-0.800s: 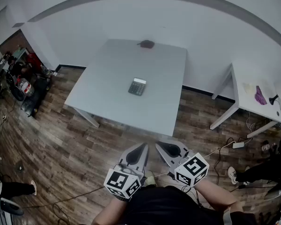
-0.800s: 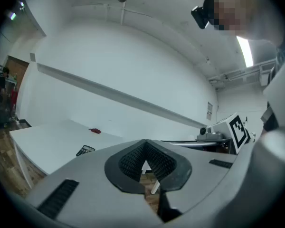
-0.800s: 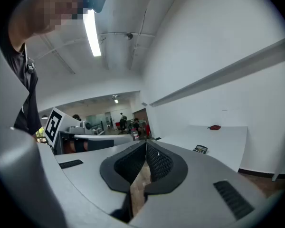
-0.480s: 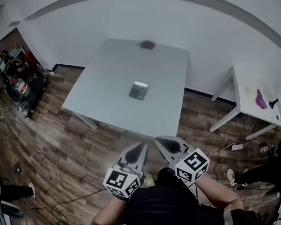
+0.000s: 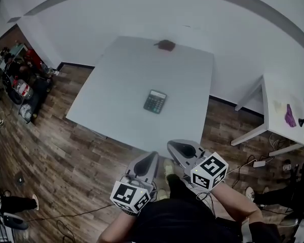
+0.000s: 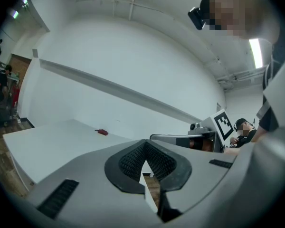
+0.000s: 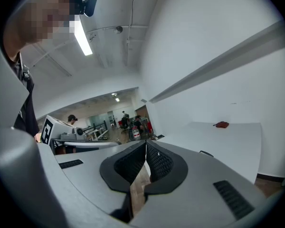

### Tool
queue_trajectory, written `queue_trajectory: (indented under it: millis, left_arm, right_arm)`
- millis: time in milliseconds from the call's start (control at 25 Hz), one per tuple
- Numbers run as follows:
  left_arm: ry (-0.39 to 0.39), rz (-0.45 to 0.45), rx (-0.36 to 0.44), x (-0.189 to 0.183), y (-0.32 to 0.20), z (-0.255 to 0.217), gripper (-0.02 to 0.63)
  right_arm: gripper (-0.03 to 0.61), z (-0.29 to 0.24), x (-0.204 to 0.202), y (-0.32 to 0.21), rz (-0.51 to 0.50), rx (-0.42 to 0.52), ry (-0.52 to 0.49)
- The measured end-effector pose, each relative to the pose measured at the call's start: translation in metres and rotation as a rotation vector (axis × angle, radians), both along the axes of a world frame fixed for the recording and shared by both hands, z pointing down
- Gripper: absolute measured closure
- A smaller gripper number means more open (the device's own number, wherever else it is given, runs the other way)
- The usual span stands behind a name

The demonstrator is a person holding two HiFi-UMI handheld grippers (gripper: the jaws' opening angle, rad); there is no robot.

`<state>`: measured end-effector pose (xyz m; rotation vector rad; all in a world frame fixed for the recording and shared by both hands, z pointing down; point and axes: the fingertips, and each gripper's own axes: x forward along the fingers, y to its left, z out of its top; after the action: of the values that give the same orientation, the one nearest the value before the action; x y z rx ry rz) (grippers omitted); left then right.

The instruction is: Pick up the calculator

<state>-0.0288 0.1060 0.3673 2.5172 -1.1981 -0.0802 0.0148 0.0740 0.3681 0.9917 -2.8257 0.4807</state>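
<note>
Head view: a dark grey rectangular calculator (image 5: 155,101) with a pale display strip at its far end lies flat near the middle of the pale grey rectangular worktop (image 5: 122,77). Nothing is touching it. A small dark reddish object (image 5: 166,45) sits at the worktop's far edge, close to the white wall and well apart from the calculator (we cannot make out what it is).

Left claw (image 5: 151,158): held low in front of the person's body, above the brown wood-plank floor (image 5: 76,153), short of the worktop's near edge. In the left gripper view the claw (image 6: 143,148) is clenched. Its ribbed black pads meet at the tips, and only a sliver of floor shows beneath them.

Right claw (image 5: 175,147): just beside the left one, also over the floor and well apart from the calculator. In the right gripper view the claw (image 7: 146,146) is likewise clenched, pads pressed together at the tip.

Both gripper views look across the worktop surface, and the reddish object shows at its far side in each.

A second white table (image 5: 276,123) stands to the right, carrying a purple item (image 5: 290,116).
</note>
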Motion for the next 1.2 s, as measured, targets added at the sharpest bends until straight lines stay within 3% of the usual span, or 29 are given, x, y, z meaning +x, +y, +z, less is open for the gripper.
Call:
queue_trajectory:
  millis: [560, 1120, 1200]
  left_arm:
    - [-0.002, -0.059, -0.067, 0.008, -0.132, 0.019, 0.607]
    - [-0.020, -0.073, -0.198, 0.011, -0.195, 0.062, 0.607]
    - [-0.025, -0.078, -0.224, 0.008, -0.196, 0.071, 0.607]
  right_arm:
    - [0.565, 0.053, 0.011, -0.178, -0.077, -0.139, 0.007]
    - [0.560, 0.199, 0.030, -0.300, -0.128, -0.378, 0.106]
    - [0.519, 0.223, 0.027, -0.309, -0.152, -0.411, 0.132]
